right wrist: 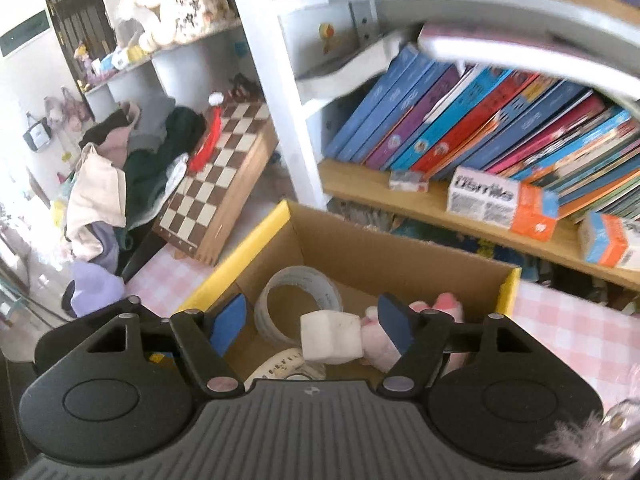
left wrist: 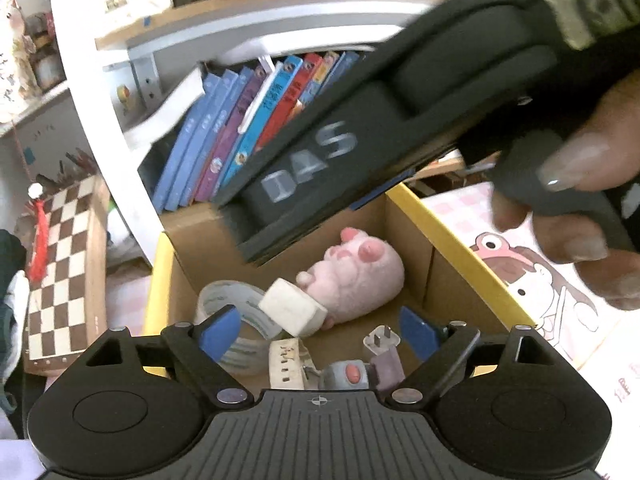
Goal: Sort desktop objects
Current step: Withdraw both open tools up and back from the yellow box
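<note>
Beneath the bookshelf, whose leaning books fill the far right, an open cardboard box with yellow-edged flaps stands on the pink-checked table; a chessboard leans at far left. Inside the box lie, from large to small, a pink plush pig, a roll of clear tape, a white block resting across the roll and touching the pig, a white strip printed with dark marks, and a small grey plug adapter at the near wall. The right tool hovers above the box, jaws apart, the white block seen between them but not pressed; nothing is held. The left tool stands wide open over the near contents, likewise empty. In the left wrist view the right tool's black body crosses overhead, gripped by the person's right hand. Risks, as judged: the two tools crowd one box and could collide; the block sits unsteadily and may slide if nudged; a low pass could snag a flap and shift the box.
</note>
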Action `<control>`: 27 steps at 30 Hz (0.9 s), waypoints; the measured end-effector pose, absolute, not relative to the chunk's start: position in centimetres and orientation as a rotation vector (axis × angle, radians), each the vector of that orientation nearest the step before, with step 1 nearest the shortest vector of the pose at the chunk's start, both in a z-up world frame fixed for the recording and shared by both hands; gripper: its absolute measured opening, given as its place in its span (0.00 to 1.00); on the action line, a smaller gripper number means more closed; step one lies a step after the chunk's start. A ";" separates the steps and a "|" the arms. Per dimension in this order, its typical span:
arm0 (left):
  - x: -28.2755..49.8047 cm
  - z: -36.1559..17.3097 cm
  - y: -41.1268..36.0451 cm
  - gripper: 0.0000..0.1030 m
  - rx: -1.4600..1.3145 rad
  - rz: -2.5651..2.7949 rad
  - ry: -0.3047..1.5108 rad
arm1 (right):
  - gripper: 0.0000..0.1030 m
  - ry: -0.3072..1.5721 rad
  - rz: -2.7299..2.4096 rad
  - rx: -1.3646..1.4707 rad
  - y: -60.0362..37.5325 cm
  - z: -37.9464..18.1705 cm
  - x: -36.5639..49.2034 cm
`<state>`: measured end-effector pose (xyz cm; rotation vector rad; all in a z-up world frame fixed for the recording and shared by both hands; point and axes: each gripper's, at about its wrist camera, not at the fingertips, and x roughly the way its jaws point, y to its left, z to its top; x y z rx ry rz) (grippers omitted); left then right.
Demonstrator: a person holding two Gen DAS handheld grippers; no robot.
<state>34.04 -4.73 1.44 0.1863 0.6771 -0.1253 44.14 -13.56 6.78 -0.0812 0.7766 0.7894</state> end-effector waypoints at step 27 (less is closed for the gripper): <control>23.1 4.6 -0.6 0.89 0.131 -0.060 0.586 | 0.75 0.602 0.576 -0.109 -20.5 9.3 31.2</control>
